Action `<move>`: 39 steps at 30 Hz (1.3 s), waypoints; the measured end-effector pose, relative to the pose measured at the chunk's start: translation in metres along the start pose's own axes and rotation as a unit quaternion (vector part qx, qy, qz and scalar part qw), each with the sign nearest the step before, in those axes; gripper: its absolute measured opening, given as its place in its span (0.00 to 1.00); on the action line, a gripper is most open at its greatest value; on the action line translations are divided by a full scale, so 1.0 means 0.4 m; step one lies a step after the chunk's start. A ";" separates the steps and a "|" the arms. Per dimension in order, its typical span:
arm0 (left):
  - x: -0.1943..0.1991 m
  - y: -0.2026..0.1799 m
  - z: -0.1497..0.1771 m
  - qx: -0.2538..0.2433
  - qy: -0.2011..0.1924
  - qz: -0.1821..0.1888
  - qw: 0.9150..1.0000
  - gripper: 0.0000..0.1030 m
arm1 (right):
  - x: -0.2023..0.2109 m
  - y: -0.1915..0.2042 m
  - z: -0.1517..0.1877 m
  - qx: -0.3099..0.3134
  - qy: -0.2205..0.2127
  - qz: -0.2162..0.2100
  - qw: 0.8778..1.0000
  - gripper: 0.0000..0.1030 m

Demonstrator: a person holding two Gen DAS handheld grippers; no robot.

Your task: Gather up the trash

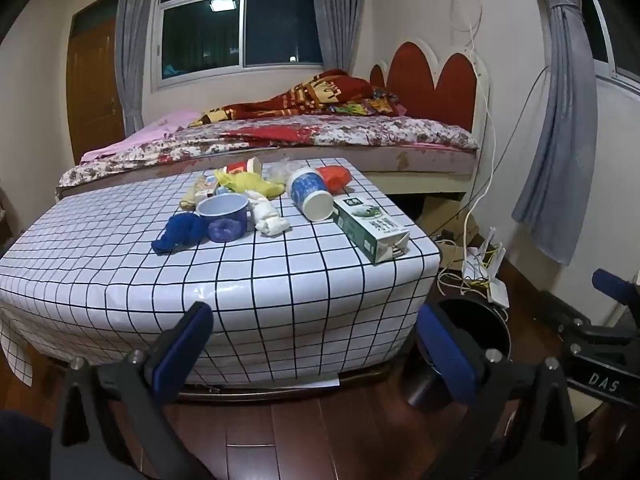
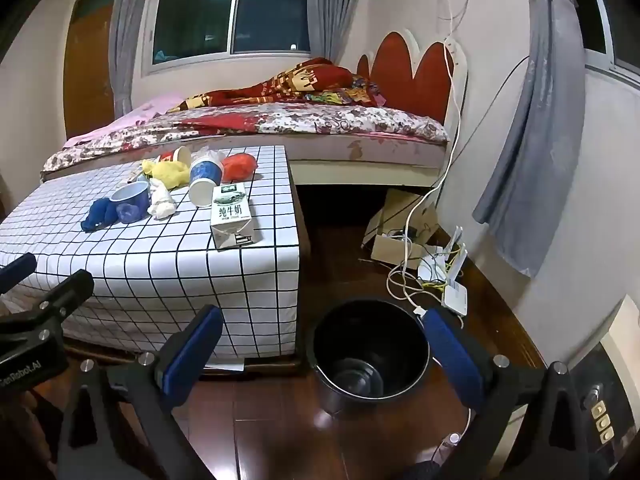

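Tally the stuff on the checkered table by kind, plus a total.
Paper cups: 2, blue-and-white cup, red cup
Enamel mug: 1, blue mug
Cartons: 1, milk carton
Crumpled wads or bags: 4, blue, white, yellow, red-orange
Total: 8, plus small scraps behind the mug too hidden to count.

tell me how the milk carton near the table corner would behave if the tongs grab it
The milk carton lies flat with boxy sides, so it probably won't roll. Its opened, creased top suggests it is empty and light, likely denting under a squeeze. Near the table edge, a push could tip it off.
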State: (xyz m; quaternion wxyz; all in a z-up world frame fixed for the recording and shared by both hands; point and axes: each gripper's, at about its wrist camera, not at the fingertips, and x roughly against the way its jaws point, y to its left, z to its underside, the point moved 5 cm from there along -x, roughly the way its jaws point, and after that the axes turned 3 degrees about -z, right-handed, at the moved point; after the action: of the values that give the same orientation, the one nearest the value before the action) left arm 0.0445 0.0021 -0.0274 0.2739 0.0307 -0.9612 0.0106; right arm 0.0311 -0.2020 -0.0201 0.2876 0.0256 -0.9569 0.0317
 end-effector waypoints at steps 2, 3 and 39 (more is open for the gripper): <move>0.000 0.002 -0.001 -0.002 -0.005 -0.002 1.000 0.99 | -0.002 0.003 0.003 0.001 0.001 -0.002 1.000 0.99; -0.002 0.004 -0.002 -0.002 -0.005 -0.002 1.000 0.99 | -0.003 0.006 0.005 0.002 0.002 -0.003 1.000 0.99; 0.032 0.013 -0.023 0.000 -0.028 -0.013 1.000 0.99 | 0.020 0.023 -0.028 0.010 -0.011 -0.006 1.000 0.99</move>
State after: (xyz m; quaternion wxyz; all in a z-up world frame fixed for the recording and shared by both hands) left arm 0.0381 0.0071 -0.0128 0.2470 0.0438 -0.9680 0.0059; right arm 0.0301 -0.1923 -0.0066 0.2773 0.0344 -0.9593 0.0397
